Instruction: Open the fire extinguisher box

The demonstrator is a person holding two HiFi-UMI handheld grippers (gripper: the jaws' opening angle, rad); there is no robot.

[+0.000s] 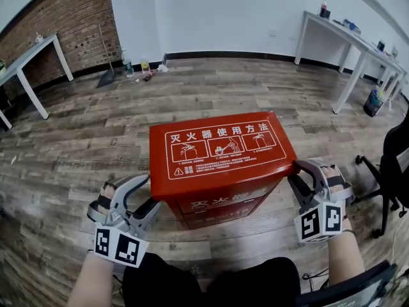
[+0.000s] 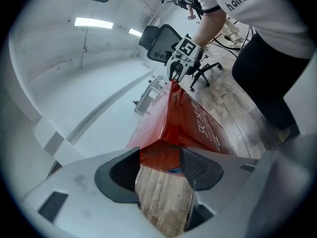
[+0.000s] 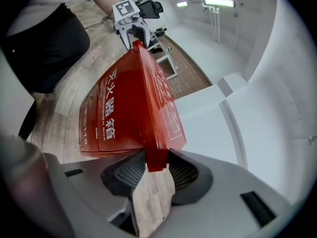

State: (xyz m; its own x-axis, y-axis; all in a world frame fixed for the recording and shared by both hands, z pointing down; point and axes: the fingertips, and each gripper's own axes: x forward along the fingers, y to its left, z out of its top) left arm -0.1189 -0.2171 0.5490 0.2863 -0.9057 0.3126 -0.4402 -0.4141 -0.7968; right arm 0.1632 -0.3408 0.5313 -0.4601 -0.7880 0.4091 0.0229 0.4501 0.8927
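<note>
In the head view, a red metal fire extinguisher box (image 1: 220,152) stands in the middle of a grey-brown wooden plank floor (image 1: 96,133). Its flat red lid (image 1: 217,142), printed with white instruction pictures, lies on top and faces the camera. The left gripper (image 1: 146,197) sits at 8 o'clock from the box, close to its left lower corner. The right gripper (image 1: 299,174) is at 4 o'clock, right at the lid's right corner. A white table (image 1: 32,53) stands at 10 o'clock by the brick wall, and a black office chair (image 1: 396,165) is at 3 o'clock.

In the left gripper view, the left gripper's jaws stand wide apart. The box's near end shows just beyond their tips at 12 o'clock, with bare floor lower in the gap. Nothing is seen pressed by the pads. At the far corner of the box, toward 12 o'clock, the other gripper appears small against the office chair.

In the right gripper view, the box runs away from the camera toward 11 o'clock, with white lettering down its front. The near corner of the lid's thin lip stands between the right gripper's jaws. The jaws are spread, the ribbed pad faces are visible on either side of the lip, and no clamping shows. The left gripper appears at the box's far end at 11 o'clock.
</note>
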